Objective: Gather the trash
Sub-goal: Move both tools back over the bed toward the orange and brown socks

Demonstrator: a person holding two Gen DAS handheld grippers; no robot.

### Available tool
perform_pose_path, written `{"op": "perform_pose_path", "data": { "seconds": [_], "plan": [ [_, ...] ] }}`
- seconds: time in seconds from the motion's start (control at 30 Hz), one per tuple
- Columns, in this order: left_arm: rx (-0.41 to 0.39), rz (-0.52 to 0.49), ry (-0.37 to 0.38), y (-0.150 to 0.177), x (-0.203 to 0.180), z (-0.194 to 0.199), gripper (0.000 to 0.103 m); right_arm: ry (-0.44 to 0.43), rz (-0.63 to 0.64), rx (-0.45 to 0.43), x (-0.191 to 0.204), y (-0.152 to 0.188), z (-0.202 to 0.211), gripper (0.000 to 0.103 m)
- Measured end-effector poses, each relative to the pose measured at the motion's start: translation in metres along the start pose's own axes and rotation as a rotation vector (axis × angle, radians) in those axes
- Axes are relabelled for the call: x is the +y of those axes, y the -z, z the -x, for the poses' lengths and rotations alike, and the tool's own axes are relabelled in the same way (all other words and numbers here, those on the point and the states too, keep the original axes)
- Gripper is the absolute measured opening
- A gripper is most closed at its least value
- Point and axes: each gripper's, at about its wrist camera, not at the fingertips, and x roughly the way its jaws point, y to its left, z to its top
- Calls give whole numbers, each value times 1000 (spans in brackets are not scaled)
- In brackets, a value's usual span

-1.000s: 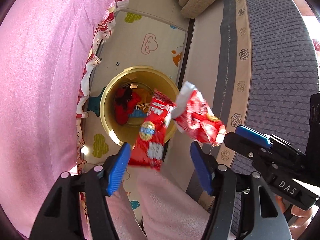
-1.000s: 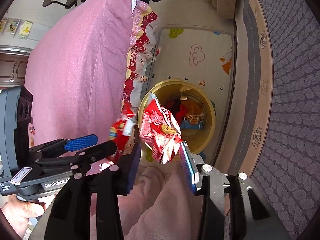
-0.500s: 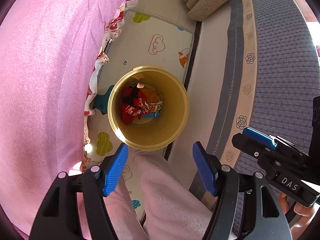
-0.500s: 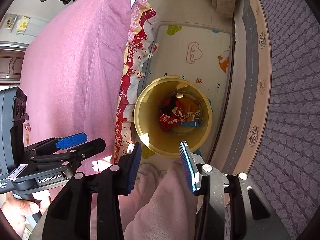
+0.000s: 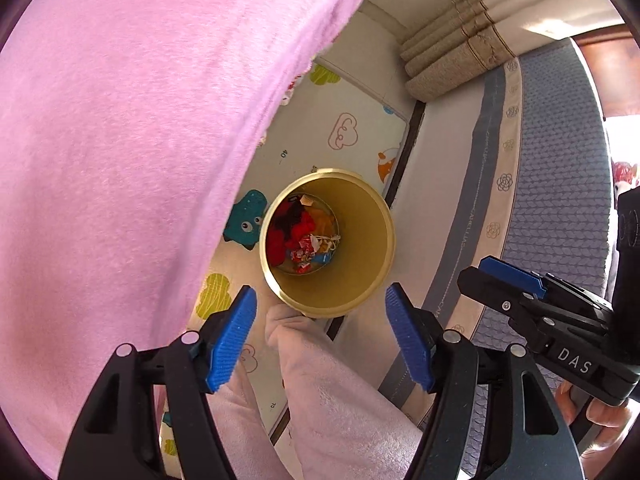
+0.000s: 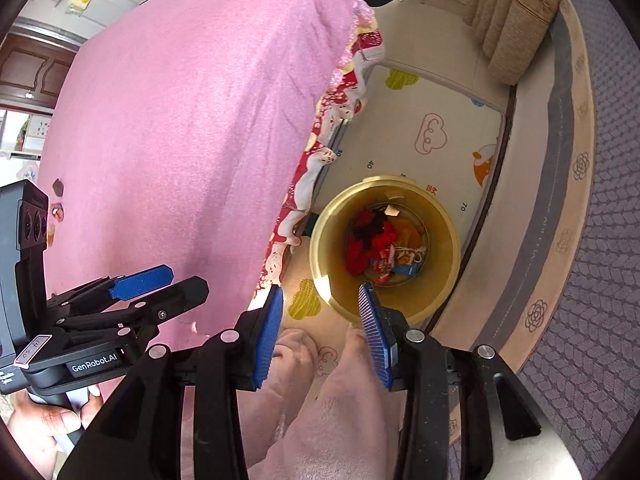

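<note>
Left wrist view looks straight down into a yellow bin (image 5: pixel 372 280) standing on a play mat (image 5: pixel 352 136) printed with clouds and animals, and the left gripper (image 5: pixel 320 336) hangs above the bin's near rim with its blue-padded jaws spread wide and nothing between them. Red snack wrappers (image 5: pixel 304 252) lie at the bottom of the bin among other red, black and orange scraps. A pink blanket (image 5: pixel 120 140) fills the left side, and a grey patterned rug (image 5: pixel 560 184) lies to the right. The right gripper (image 5: pixel 508 280) shows at the right edge, held by a hand. Right wrist view shows the right gripper (image 6: pixel 322 332) above the same bin (image 6: pixel 444 280), jaws parted and empty, with the wrappers (image 6: pixel 380 264) inside. The left gripper (image 6: pixel 160 292) sits at its left, over the blanket (image 6: pixel 180 120). Pale pink trouser legs (image 6: pixel 340 408) lie below the jaws.
</note>
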Motion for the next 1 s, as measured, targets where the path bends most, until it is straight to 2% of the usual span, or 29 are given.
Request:
{"op": "perform_pose_path", "data": {
  "seconds": [0.2, 0.57, 0.73, 0.8, 1.0],
  "plan": [
    [-99, 149, -9, 22, 90, 55, 67, -43, 135, 18, 100, -11, -14, 40],
    [-303, 417, -89, 85, 269, 154, 73, -93, 425, 32, 309, -11, -54, 40],
    [-366, 532, -113, 101, 335, 184, 75, -121, 517, 9, 386, -14, -68, 51],
    [-390, 573, -126, 106, 359, 195, 76, -113, 565, 3, 415, -17, -74, 58],
    [-461, 673, -154, 102, 420, 222, 80, -87, 695, -11, 492, -40, -94, 72]
  ]
}}
